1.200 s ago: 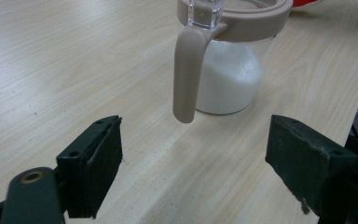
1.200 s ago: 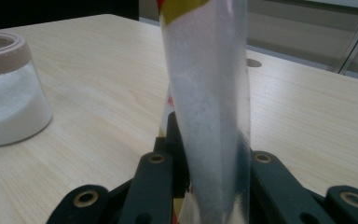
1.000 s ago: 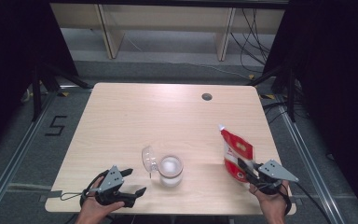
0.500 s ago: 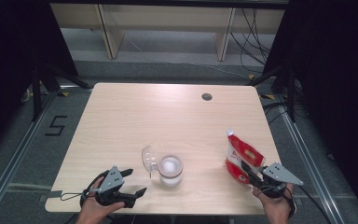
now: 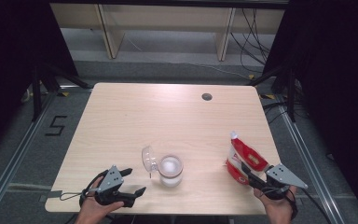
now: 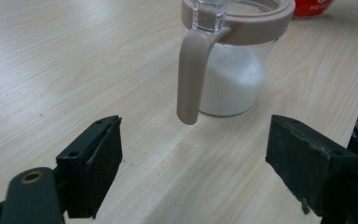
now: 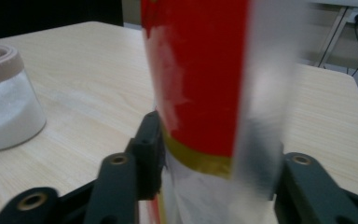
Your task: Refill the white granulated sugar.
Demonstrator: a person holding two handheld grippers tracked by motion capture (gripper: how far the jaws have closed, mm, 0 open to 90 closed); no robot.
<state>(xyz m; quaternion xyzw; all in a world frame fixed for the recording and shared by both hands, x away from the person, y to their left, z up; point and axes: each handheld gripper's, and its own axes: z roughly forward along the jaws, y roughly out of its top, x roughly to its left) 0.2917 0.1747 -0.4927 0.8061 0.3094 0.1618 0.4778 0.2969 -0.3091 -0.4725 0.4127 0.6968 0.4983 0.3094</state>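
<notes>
A glass jar (image 5: 170, 171) with a beige rim holds white powder near the table's front middle; its clear lid (image 5: 148, 158) is flipped open to the left. My left gripper (image 5: 136, 181) rests open just left of the jar. In the left gripper view the jar (image 6: 235, 74) and its beige handle (image 6: 189, 79) stand beyond the wide-apart jaws of that gripper (image 6: 196, 172). At the front right, my right gripper (image 5: 247, 171) is shut on the lower end of a red and white bag (image 5: 243, 156). The bag (image 7: 196, 84) stands upright between the jaws of the right gripper (image 7: 214, 172).
The light wooden table (image 5: 168, 116) has a dark round hole (image 5: 207, 96) at the back right. Metal rails run along the floor on both sides, and a shelf frame (image 5: 168, 28) stands behind the table. The jar (image 7: 4, 107) sits left of the bag in the right gripper view.
My right gripper has carried the bag a little to the right and toward the near edge. The left gripper and the jar have stayed put.
</notes>
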